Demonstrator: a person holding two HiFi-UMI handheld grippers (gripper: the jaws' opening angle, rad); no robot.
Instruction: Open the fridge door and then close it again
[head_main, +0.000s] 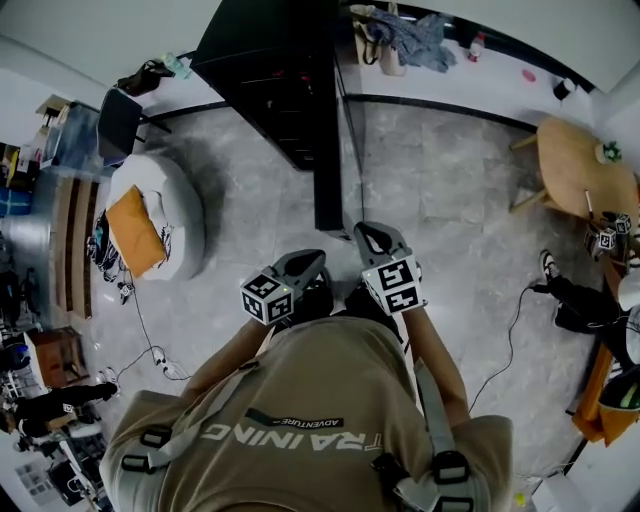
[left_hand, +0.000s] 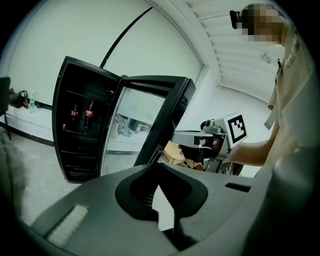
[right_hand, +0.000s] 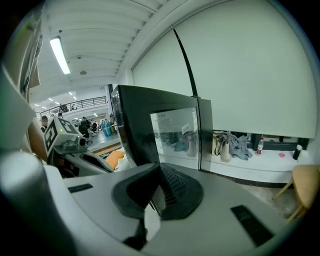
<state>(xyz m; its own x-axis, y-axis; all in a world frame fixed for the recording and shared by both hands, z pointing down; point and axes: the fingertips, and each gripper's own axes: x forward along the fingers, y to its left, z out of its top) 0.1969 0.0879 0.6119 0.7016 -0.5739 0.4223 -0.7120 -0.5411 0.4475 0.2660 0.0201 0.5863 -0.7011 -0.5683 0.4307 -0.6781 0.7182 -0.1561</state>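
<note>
The black fridge (head_main: 270, 80) stands at the top of the head view, its glass door (head_main: 328, 150) swung wide open toward me. In the left gripper view the fridge cabinet (left_hand: 80, 130) shows two cola bottles (left_hand: 90, 113) on a shelf, with the door (left_hand: 150, 125) to its right. My left gripper (head_main: 305, 262) (left_hand: 160, 175) is shut on nothing, a little short of the door's free edge. My right gripper (head_main: 372, 235) (right_hand: 159, 172) is also shut and empty. It sits just in front of the door's free end, facing the glass pane (right_hand: 175, 132).
A white beanbag with an orange cushion (head_main: 150, 225) lies left of the fridge. A round wooden table (head_main: 580, 165) stands at the right, with a seated person's legs (head_main: 575, 300) below it. Bags and clothes (head_main: 410, 40) rest on the ledge behind. Cables (head_main: 150, 350) trail on the floor.
</note>
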